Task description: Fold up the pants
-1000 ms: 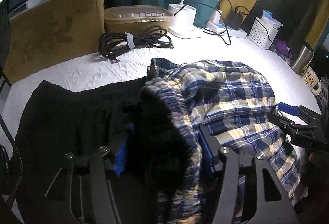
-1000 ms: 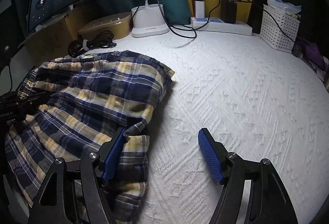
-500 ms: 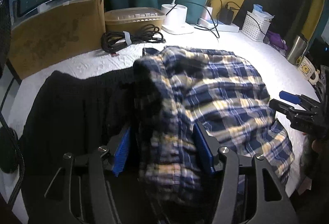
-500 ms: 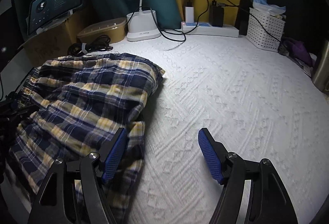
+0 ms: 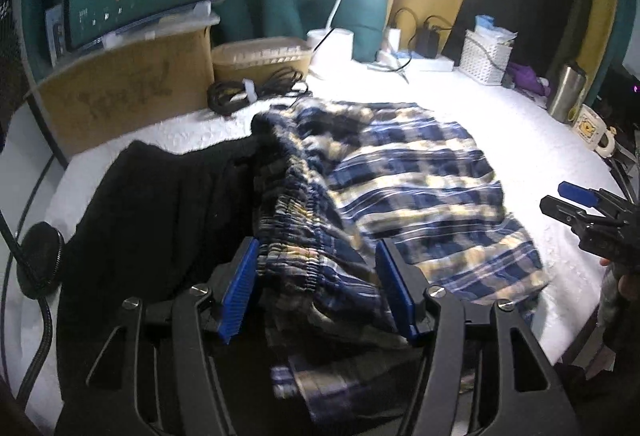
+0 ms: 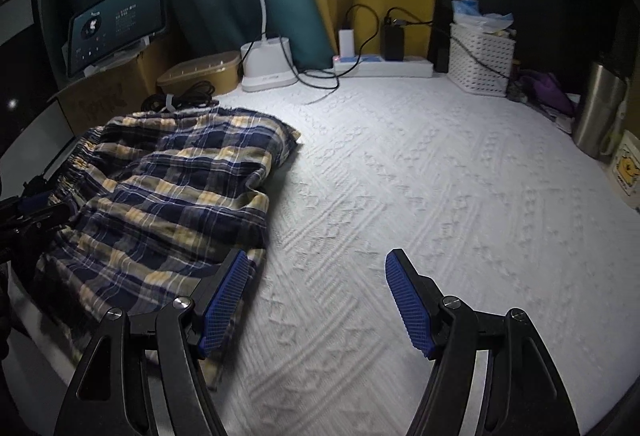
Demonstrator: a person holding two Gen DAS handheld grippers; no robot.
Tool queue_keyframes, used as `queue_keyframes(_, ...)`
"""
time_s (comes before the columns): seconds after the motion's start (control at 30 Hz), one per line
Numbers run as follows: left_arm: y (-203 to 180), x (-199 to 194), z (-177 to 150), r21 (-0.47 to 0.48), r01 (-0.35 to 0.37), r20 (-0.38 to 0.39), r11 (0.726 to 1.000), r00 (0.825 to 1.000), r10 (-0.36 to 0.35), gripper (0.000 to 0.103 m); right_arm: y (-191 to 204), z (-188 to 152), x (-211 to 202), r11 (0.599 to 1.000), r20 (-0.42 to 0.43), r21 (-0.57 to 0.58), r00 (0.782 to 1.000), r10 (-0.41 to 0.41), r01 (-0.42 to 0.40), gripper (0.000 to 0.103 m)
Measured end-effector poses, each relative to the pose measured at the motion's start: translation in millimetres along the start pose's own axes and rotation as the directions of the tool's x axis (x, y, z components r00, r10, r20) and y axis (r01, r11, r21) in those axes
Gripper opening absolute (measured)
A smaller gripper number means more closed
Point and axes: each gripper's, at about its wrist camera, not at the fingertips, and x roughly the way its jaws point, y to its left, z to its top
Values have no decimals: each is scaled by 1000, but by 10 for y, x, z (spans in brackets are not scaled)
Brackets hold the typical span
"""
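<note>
Blue, yellow and white plaid pants (image 5: 408,180) lie bunched on the white textured cover, also in the right wrist view (image 6: 168,192). My left gripper (image 5: 316,292) is open, its blue pads on either side of the elastic waistband (image 5: 296,220), which lies loose between them. My right gripper (image 6: 316,300) is open and empty, low over the cover just right of the pants' near edge; it shows in the left wrist view (image 5: 576,200) at the far right.
Black clothing (image 5: 160,204) lies left of the pants. At the back stand a cardboard box (image 5: 120,92), a coiled cable (image 5: 252,92), a lidded container (image 6: 200,72), a lamp base (image 6: 268,64), a power strip (image 6: 384,66), a white basket (image 6: 480,60), a steel tumbler (image 6: 600,112) and a mug (image 5: 592,128).
The left gripper has opened wider and pulled back and up; the waistband that was bunched high between its pads has dropped onto the cover. The right gripper has drawn back, still open.
</note>
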Motion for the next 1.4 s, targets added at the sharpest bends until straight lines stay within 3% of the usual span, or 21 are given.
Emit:
queue_keyframes(0.3,-443,-161,-39,50,39,34,998,999,-41,60,-228,-181,-451,999,59,33,997,-41,39,72)
queue_keyframes(0.53,-671,-447,-15,77,-13,115,997,993,4,60,-400,-322,-752,996,102,71,992,-68,60,72)
queue_keyframes(0.73,-894,-635,28,120,36,155,992,986,-54,60,-498,-352,-1012,993,149,89,985,-89,76,72)
queue_keyframes(1.07,-1300,-803,122,168,113,208,979,967,-147,60,-673,-386,-1487,985,213,120,966,-149,126,74)
queue_keyframes(1.4,-1491,-1122,168,208,126,321,970,928,-189,60,-777,-423,-1992,971,286,140,931,-228,194,74)
